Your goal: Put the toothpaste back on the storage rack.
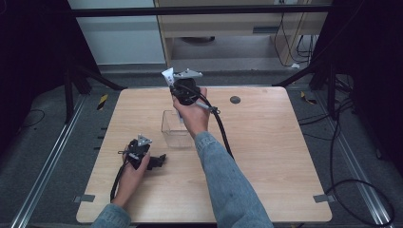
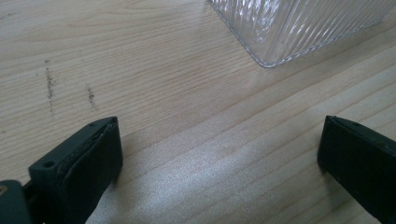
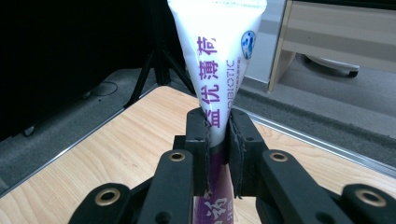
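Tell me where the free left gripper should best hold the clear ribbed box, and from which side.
Probably its near wall: the left gripper lies open beside the clear box, which stands upright with its top open. Come from above, one jaw inside the rim, one outside.

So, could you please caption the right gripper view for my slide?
Right gripper shut on a white-and-purple tube above the wooden table.

The white tube [image 3: 217,60] carries purple Chinese characters "益优薄荷" and the partly hidden letters "OBIOTIC".
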